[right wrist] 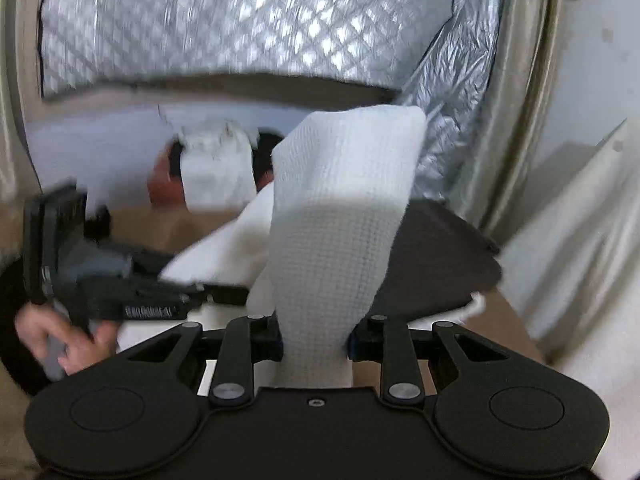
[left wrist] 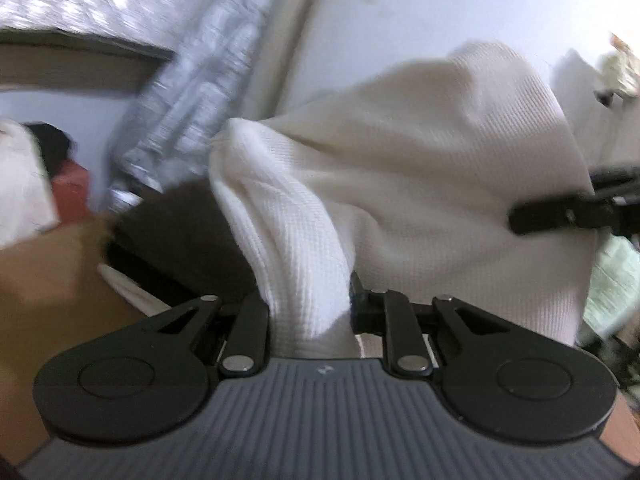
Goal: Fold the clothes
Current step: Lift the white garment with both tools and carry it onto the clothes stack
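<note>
Grippers left (left wrist: 310, 308) and right (right wrist: 316, 340) clamp white waffle garment (left wrist: 420, 168)

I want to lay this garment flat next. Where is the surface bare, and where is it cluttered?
Bare brown tabletop lies between the dark mat and the far white folded cloth. It is crowded there by red and black items. Both grippers, left and right, clamp the white waffle-knit garment.

White waffle-weave garment (right wrist: 340, 216) (backdrop (right wrist: 224, 28) seemingly silver).
</note>
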Demonstrator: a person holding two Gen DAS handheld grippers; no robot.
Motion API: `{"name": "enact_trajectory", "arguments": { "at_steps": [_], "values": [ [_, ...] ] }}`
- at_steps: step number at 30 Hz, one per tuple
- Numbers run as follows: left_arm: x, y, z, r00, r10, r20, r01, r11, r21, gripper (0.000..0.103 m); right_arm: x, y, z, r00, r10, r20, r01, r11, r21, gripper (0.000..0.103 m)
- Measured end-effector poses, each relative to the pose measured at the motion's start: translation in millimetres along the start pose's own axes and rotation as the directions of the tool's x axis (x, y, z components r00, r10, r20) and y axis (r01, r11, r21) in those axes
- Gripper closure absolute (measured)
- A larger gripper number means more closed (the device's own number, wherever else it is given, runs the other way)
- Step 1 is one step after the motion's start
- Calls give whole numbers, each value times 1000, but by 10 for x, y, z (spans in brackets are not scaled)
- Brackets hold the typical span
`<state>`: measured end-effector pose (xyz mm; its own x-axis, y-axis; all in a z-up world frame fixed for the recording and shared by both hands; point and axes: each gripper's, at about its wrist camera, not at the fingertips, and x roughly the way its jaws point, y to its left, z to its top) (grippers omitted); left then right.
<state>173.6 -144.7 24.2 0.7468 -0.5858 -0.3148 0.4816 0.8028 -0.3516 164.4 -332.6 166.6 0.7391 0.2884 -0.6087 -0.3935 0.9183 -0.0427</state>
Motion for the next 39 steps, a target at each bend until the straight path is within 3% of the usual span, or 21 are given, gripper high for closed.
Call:
{"name": "enact_trajectory", "arguments": {
  "at_steps": [3,7,10,13,15,16,18,20,21,22,24,25,27,29,34,36,39],
  "values": [
    [-98,151,128,992,111,60,-113,993,45,86,201,-63,133,996,78,36,-78,997,11,73],
    [16,281,441,981,180,67,-183,982,41,86,478,-271,339,976,180,121,-191,978,88,73],
    [407,289,994,969,227,96,-238,962,133,85,647,-525,464,949,227,220,-266,949,170,73],
    [1125,152,1673,969,239,60,-246,929,275,81,875,-945,422,925,179,335,-283,913,293,72],
    [1702,110,1889,947,322,9,-306,891,336,55,1202,-1319,352,915,169,367,-325,846,422,65],
    [2004,102,1972,932,362,-26,-328,871,366,26,1379,-1471,274,924,142,355,-312,817,485,62],
    [2549,229,1829,889,428,-163,-344,859,379,24,1758,-1714,40,959,56,277,-220,765,606,58],
    [2832,434,1525,848,440,-295,-342,880,330,26,1968,-1826,-241,975,-10,223,-143,737,660,58],
    [2852,514,1380,839,433,-330,-348,893,286,26,2012,-1863,-395,976,-32,215,-127,719,683,58],
    [2815,581,1239,840,418,-346,-352,905,238,27,2003,-1906,-564,971,-39,237,-148,679,719,56],
    [2589,641,986,867,378,-325,-344,926,159,27,1923,-1964,-811,959,-35,282,-205,600,773,51],
    [2427,626,914,883,364,-297,-335,931,146,27,1864,-1969,-870,961,-27,276,-208,588,782,48],
    [2075,564,740,908,334,-254,-312,942,123,27,1730,-1948,-800,974,-20,225,-159,649,744,48],
    [1775,565,649,921,310,-234,-300,951,78,26,1572,-1935,-681,981,-42,188,-104,707,700,48],
    [1006,513,203,951,284,-122,-292,955,-47,23,1249,-1995,-413,996,-60,68,-13,651,759,44],
    [813,560,27,957,278,-85,-283,958,-55,23,1144,-1965,-297,998,-58,-19,54,673,738,44],
    [772,696,-28,955,288,-68,-292,955,-56,23,1169,-2057,-295,1000,6,-30,19,664,747,43]
  ]
}}
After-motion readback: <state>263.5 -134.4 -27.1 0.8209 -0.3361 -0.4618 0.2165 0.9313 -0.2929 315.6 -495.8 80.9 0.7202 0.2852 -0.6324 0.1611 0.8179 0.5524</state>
